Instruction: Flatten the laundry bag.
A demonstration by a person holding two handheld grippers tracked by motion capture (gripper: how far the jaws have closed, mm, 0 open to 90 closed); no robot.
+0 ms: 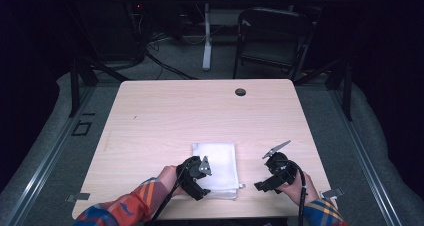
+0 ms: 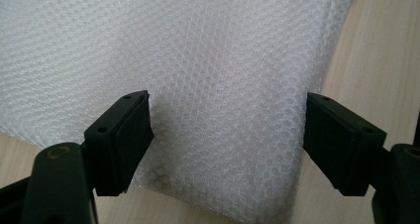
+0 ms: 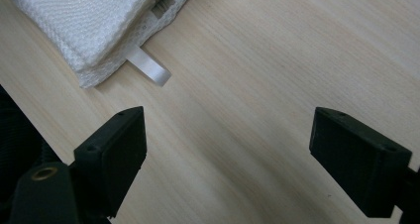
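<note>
— 2 grippers up, both spread wide, neither gripping anything. I have the left gripper (image 1: 200, 178) low over the folded white cloth (image 1: 216, 167), which lies on the table (image 1: 165, 116) near my front edge.

— Which step are you on?

— Lining up a grab, I judge. In the left gripper view the cloth (image 2: 198, 85) sits between the jaws, its near corner just ahead of them. The right gripper (image 1: 272, 173) waits over bare wood, apart from the cloth's other corner and its small loop tag (image 3: 148, 68).

— Next?

— Probably lower the left, pinch that corner, then bring the right across to the tag side.
</note>
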